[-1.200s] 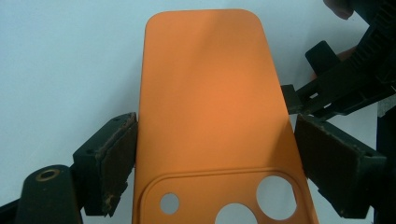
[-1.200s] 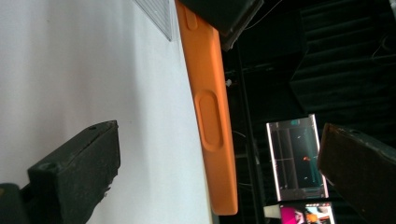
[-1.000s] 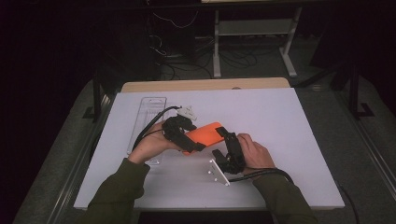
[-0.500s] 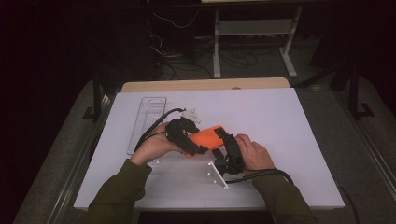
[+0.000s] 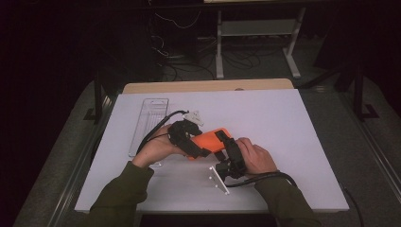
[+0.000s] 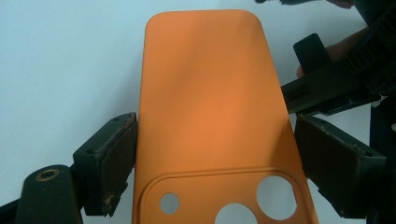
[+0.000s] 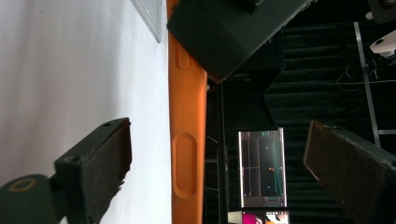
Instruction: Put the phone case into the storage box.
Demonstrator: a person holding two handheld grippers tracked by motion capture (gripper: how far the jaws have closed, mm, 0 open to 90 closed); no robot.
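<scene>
A white tabletop (image 5: 293, 142) is seen in the high view, with a clear plastic tray (image 5: 149, 124) lying flat at its left rear and the work held near the middle front edge. An orange phone case (image 5: 210, 141) is held just above the table between the two hands. The left gripper (image 5: 187, 137) is clamped across the case's width: in the left gripper view both pads (image 6: 116, 158) are seen pressed against the long edges of the case, near the camera cut-outs. The right gripper (image 5: 229, 158) is placed at the opposite end; in the right gripper view the case is seen edge-on between the jaws, with a clear gap on each side, so it is not gripped there. These jaws have just been closing slightly, with the case between them. The pick-up is judged done and a second grip by the right gripper is judged to be under way, not yet made; what follows cannot be told. The side button mouldings (image 7: 185, 165) are shown in the right gripper view, while the flat back and lens holes (image 6: 275, 196) are given by the left gripper view. A small white part (image 5: 194, 116) lies beyond the left hand (image 5: 156, 149), its kind not discernible.
</scene>
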